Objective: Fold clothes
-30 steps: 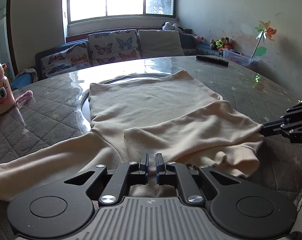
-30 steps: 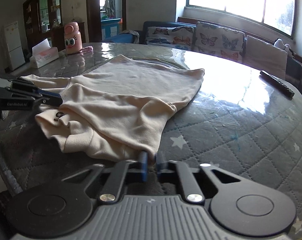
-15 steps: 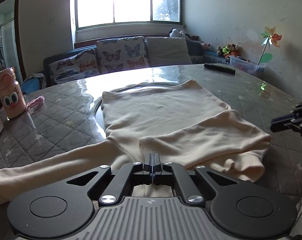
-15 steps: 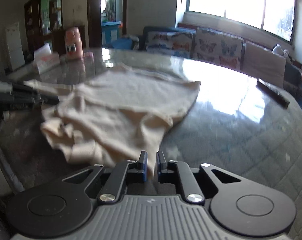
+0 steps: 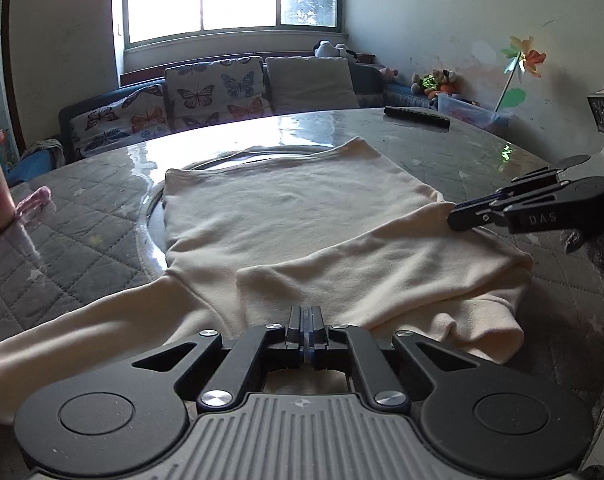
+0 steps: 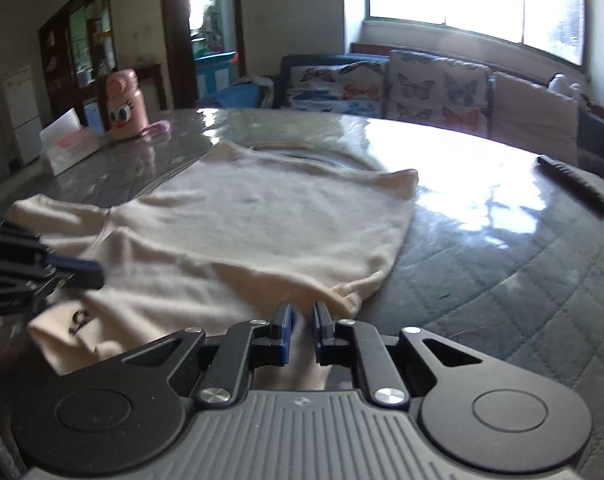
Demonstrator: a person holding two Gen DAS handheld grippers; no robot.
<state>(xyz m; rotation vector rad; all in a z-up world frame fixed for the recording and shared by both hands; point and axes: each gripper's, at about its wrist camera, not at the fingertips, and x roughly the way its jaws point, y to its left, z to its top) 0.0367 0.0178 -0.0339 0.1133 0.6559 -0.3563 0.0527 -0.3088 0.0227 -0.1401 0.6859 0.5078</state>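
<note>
lying spread across the round quilted table: a cream long-sleeve top, right sleeve folded over the chest, left sleeve trailing off toward the near left edge. pinching the near edge of the cloth with the left gripper, jaws squeezed tight together. sitting with a narrow gap on the right gripper, cloth between the pads, can't tell if it's actually gripping. standing off to the left, a pink cartoon bottle next to a tissue box.
</note>
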